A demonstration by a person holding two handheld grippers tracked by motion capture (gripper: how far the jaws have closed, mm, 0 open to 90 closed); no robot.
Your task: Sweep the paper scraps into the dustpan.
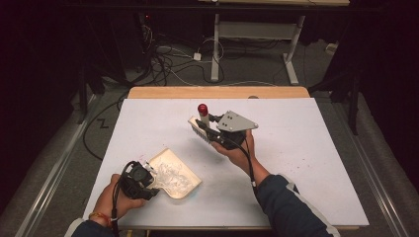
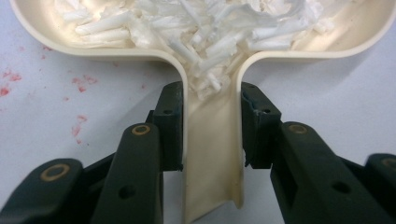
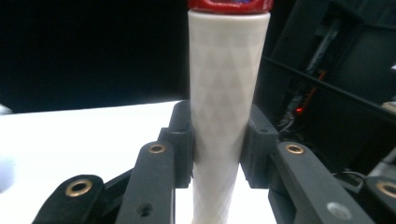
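A cream dustpan (image 1: 184, 184) lies at the front left of the white table (image 1: 306, 148) with a heap of white shredded scraps (image 1: 170, 174) in it. My left gripper (image 1: 148, 178) is shut on the dustpan's handle (image 2: 212, 144); the scraps (image 2: 187, 28) spill down toward the handle's neck. My right gripper (image 1: 210, 126) hovers over the table's middle, shut on a brush's white handle (image 3: 226, 93) with a red cap (image 3: 229, 4). The brush's bristle head (image 1: 197, 130) hangs low to the left, and the red cap (image 1: 202, 107) points up and away.
Faint red specks (image 2: 79, 126) mark the white sheet beside the dustpan. A wooden edge (image 1: 217, 92) runs along the table's back. Beyond it, cables (image 1: 168, 59) cross the floor around a white desk frame (image 1: 291, 54).
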